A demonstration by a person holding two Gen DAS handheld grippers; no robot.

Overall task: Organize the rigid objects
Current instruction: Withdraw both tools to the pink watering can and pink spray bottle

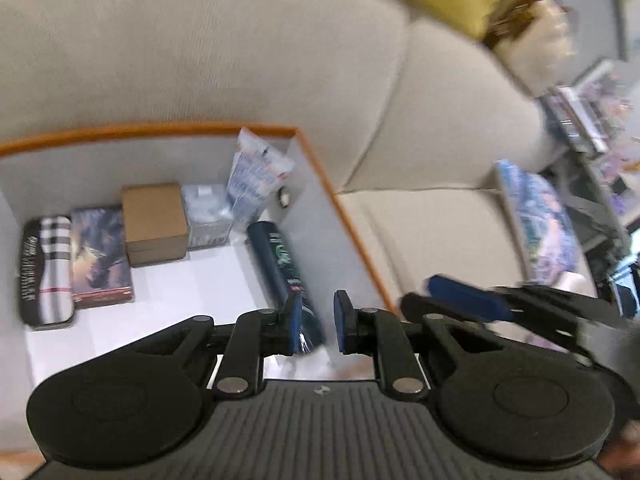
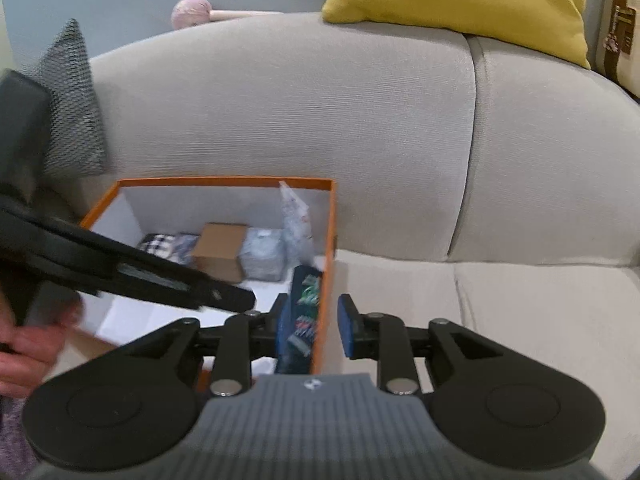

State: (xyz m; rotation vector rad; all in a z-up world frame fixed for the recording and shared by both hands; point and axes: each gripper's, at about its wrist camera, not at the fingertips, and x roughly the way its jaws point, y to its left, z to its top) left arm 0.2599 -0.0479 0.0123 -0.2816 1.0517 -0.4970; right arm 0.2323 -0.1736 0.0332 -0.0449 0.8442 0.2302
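Seemingly illegible print marks the dark box (image 1: 286, 268); both hand-held grippers (image 1: 318, 322) (image 2: 314, 326) gape, empty.

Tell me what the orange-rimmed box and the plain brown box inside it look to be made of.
Orange-rimmed box: likely rigid paperboard, with thin straight walls, smooth matte white inside and an orange edge. Plain brown box: probably kraft cardboard, dull, unprinted tan with crisp folded edges.

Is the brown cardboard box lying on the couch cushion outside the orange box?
No, the brown cardboard box sits inside the orange box, in a row with other items along its back wall.
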